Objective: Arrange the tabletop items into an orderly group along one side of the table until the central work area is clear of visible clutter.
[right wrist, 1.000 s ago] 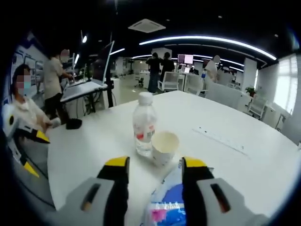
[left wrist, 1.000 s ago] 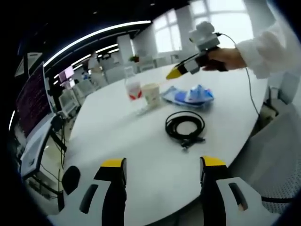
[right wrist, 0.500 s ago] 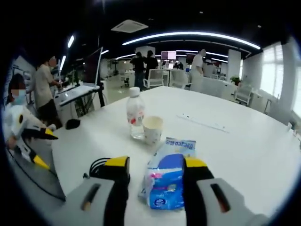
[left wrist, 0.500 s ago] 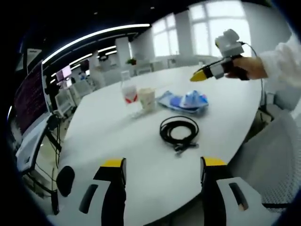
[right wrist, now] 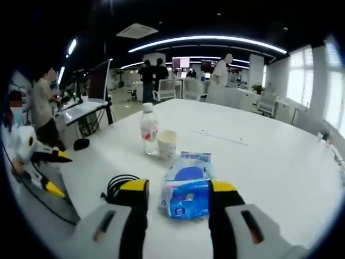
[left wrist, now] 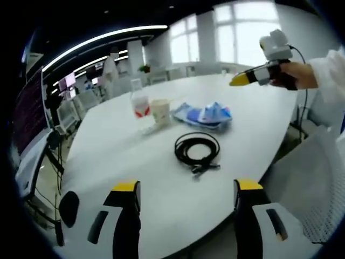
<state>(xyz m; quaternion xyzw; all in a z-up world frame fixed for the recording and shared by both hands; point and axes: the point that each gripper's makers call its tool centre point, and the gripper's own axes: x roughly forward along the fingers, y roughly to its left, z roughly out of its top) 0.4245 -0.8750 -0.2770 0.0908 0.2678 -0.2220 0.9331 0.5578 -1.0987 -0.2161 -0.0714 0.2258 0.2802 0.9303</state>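
- My right gripper (right wrist: 175, 189) has pulled back from the pack (right wrist: 187, 189); jaws apart, empty.
- My left gripper (left wrist: 186, 189) stays wide open, empty.
- Bottle (left wrist: 139, 103), cup (left wrist: 160, 111), pack and cable (left wrist: 197, 151) sit clustered on the table (left wrist: 118, 162).

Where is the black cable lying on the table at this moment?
In the left gripper view the coiled black cable lies mid-table, nearer the camera than the blue tissue pack and paper cup.

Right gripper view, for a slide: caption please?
Open right gripper above blue tissue pack, beside coiled black cable, clear bottle, paper cup.
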